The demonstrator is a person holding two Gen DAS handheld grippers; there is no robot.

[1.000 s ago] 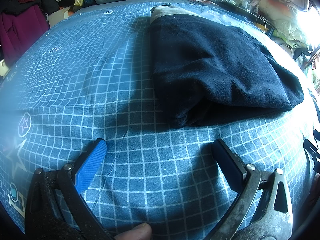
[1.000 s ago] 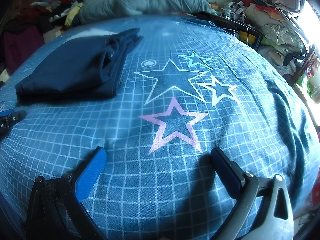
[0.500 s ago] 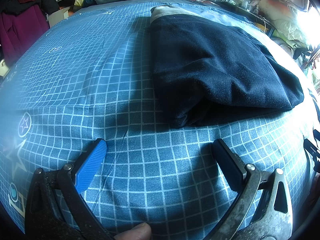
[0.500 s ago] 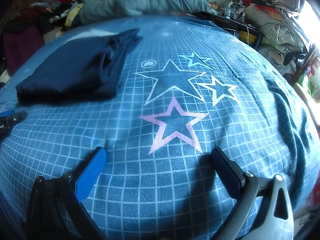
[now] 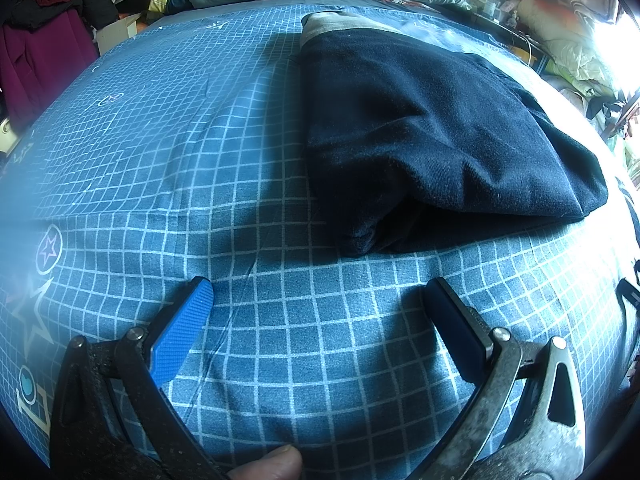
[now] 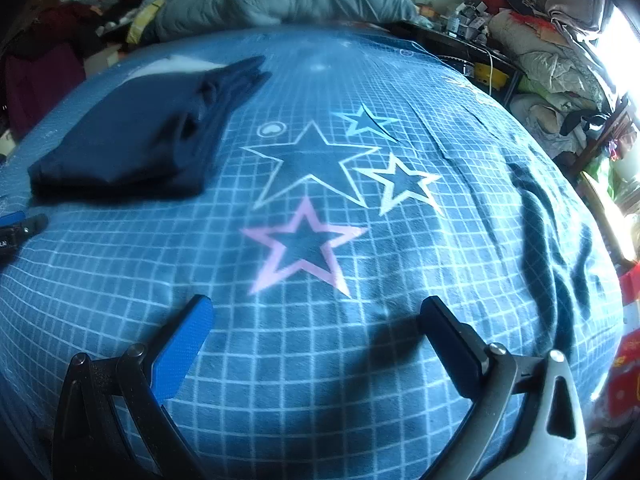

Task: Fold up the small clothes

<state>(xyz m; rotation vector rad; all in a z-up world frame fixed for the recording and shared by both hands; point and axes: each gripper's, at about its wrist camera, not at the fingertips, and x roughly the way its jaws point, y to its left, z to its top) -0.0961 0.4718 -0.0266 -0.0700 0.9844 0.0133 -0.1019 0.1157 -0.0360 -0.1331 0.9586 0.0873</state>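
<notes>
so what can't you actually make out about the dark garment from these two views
- Left wrist view: the navy garment hides its own inner layers under the top fold, so its type is unclear.
- Right wrist view: its far edge is blurred.
- The left tool is cut off by the frame edge.

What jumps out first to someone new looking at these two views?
A folded dark navy fabric garment lies on the blue grid-patterned bedspread, just ahead and to the right of the open left tongs. In the right wrist view, big printed stars, a pink-outlined star nearest, sit ahead of the open right tongs, with the garment off to the left. A heaped grey quilt closes the far end of the bed.
</notes>
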